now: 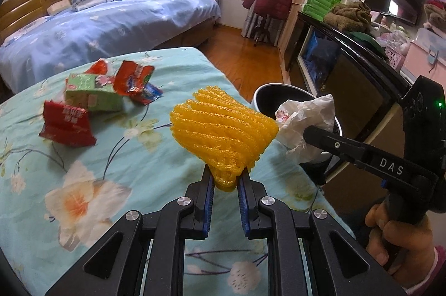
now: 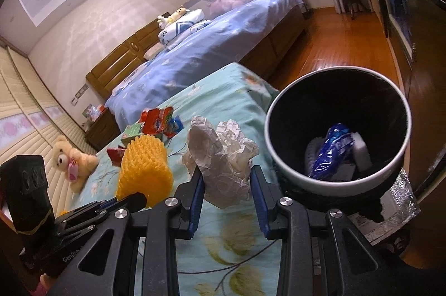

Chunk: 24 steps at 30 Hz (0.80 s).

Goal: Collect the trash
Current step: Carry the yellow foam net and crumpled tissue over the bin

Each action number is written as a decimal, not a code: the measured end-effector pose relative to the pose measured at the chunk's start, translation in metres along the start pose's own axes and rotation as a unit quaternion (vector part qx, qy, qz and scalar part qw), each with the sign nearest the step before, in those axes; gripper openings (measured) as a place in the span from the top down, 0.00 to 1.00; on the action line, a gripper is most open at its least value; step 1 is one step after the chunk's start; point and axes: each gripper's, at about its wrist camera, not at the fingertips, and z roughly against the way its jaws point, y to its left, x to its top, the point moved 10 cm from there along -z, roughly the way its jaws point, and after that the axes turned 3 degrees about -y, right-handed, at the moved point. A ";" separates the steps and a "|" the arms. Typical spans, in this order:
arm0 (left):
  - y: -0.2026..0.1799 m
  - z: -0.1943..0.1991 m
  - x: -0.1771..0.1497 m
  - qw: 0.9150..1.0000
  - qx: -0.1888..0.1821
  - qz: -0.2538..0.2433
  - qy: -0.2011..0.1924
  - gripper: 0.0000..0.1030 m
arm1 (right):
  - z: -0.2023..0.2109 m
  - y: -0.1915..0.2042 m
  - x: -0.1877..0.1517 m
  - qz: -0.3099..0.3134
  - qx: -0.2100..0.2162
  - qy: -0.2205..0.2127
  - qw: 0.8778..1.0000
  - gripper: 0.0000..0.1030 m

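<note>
Yellow foam net (image 1: 223, 128) pinched in the left gripper (image 1: 225, 181) above the floral bedspread (image 1: 83, 184), crumpled white paper (image 2: 225, 159) clamped by the right gripper (image 2: 227, 184) at the bed's edge beside the black bin (image 2: 337, 184), wrappers (image 1: 92, 98) left further up the bedspread.

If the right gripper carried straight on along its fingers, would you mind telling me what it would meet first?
Probably the teal floral bedspread: beyond the crumpled white paper the right gripper holds, its line crosses the bed, left of the black round bin. Depth is uncertain.
</note>
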 end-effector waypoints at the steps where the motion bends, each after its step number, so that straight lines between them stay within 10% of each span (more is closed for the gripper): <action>1: -0.002 -0.001 0.001 1.000 -0.001 -0.002 0.000 0.86 | 0.001 -0.002 0.002 -0.001 -0.001 -0.002 1.000 0.68; 24: -0.057 -0.043 0.022 0.998 -0.026 -0.052 0.008 0.86 | 0.021 -0.072 0.035 -0.020 -0.067 -0.026 0.997 0.67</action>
